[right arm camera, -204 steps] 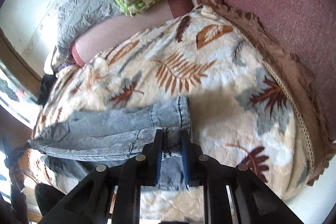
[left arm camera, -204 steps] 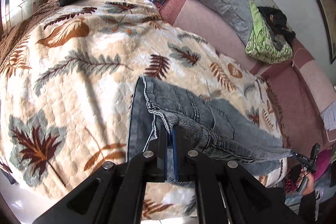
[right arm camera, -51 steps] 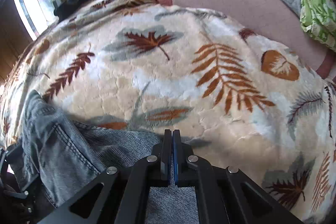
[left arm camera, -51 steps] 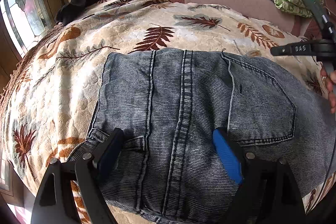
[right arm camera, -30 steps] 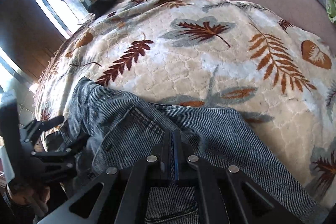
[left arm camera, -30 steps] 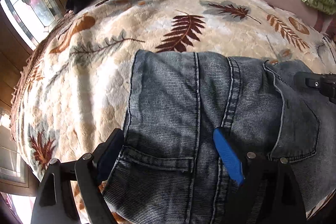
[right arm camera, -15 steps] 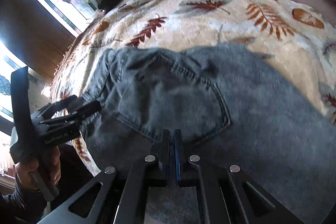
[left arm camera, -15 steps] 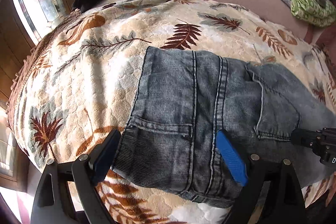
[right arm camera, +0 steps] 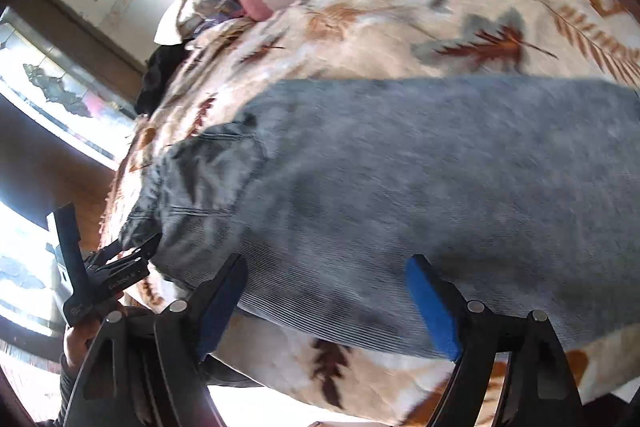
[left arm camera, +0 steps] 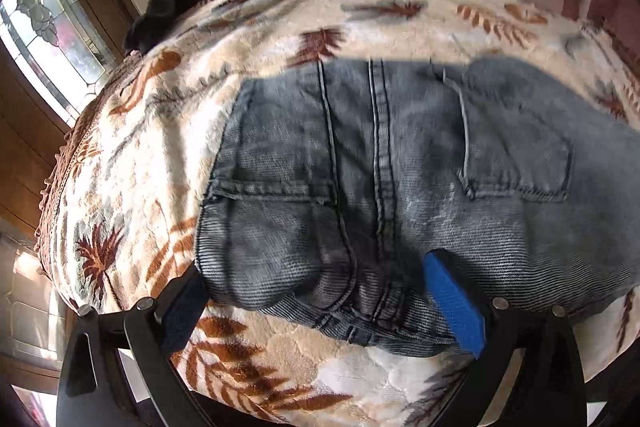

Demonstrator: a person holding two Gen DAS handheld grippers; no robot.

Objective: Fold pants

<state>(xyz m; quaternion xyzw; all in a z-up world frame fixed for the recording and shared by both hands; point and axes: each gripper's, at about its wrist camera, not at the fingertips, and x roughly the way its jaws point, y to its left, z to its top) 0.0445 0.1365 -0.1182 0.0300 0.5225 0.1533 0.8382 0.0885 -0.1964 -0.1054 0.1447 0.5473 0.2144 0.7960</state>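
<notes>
Denim pants (left arm camera: 400, 167) are laid flat, seat up, on the leaf-print blanket (left arm camera: 280, 23) of the bed, released by both grippers: left gripper (left arm camera: 320, 303) jaws stand wide, right gripper (right arm camera: 326, 303) jaws have just been opened from shut, nothing pinched, suggesting regrasping for another fold.

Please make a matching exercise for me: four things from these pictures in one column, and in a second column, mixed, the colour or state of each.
Things:
1. jeans
2. blanket
3. left hand-held gripper
4. dark clothes

Colour or state:
A. cream with brown leaves
B. jaws wide open, holding nothing
C. grey-blue, lying flat on the bed
D. black, in a heap at the far edge of the bed

Pairs: 1-C, 2-A, 3-B, 4-D
</notes>
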